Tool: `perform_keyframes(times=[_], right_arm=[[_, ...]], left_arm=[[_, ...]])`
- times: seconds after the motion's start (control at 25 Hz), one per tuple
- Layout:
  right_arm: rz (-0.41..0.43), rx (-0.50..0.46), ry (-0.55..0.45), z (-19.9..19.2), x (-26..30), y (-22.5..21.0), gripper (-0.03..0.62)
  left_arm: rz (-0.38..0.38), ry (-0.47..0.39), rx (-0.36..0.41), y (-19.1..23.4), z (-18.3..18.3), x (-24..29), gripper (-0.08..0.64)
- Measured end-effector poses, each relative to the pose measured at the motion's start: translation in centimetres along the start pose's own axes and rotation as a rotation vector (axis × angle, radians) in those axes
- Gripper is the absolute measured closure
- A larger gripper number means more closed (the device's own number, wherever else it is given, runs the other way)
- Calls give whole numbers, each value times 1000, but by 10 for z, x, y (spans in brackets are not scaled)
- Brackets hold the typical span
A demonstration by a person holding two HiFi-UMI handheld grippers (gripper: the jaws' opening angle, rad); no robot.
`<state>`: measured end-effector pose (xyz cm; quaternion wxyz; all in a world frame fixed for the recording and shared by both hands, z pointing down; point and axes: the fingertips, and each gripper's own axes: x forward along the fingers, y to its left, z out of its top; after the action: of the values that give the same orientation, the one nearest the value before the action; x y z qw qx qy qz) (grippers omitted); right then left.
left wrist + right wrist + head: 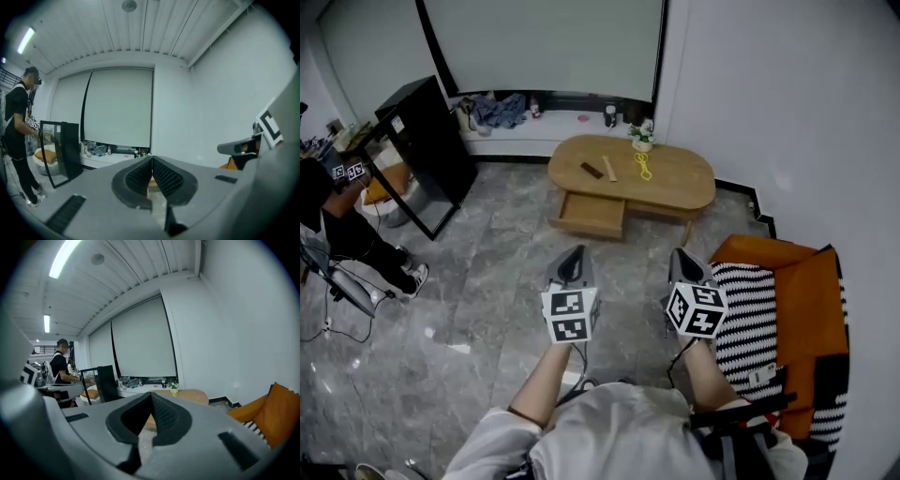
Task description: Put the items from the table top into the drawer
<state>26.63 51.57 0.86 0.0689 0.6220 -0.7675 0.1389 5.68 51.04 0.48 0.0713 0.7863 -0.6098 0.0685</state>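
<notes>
well, you hold both grippers out in front of you over the grey stone floor [487, 309], well short of the oval wooden coffee table [684, 187] that stands at the far side near the white wall. your left gripper [573, 255] has its jaws pressed together with nothing between them, and your left gripper view shows the ribbed pads [161, 177] meeting along one line. your right gripper [683, 256] is the same: jaws closed on themselves, empty, a little to the right of the other and apart from it. the task's things lie on the table top, towards its left half: a dark brown piece [592, 170], a tan stick [610, 169] just to its right, and a yellow item [644, 169] further right. a small flower pot [642, 139] stands at the far edge of the table. the drawer [591, 215] is pulled out on the near left side of the table, and what i can see of its inside looks bare wood. to your right is an orange chair [811, 300] with a striped cushion [750, 319]. far to the left a black cabinet [427, 141] stands, with a person [342, 230] beside it.
</notes>
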Motion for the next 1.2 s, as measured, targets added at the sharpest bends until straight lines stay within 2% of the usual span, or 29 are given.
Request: perform_keyframes(times=[0.32,0.52,0.72,1.0,1.2], right_arm=[[-4,7,54,-18,4,-28,599],[-3,-9,81,-22,12,-52,599],[-4,8,102,-24,35,-71,599],[-22,17,131,-27,89,-91,598],[-40,23,139,-11,159,-103,598]], left_arm=[[-5,52,-3,-12,-18,19,551],[5,53,-16,-21,-17,42,551],[-14,71,18,-35,-18,67,551],[-21,81,-8,-29,-18,125,549],[-17,68,-14,-4,-13,200,549]])
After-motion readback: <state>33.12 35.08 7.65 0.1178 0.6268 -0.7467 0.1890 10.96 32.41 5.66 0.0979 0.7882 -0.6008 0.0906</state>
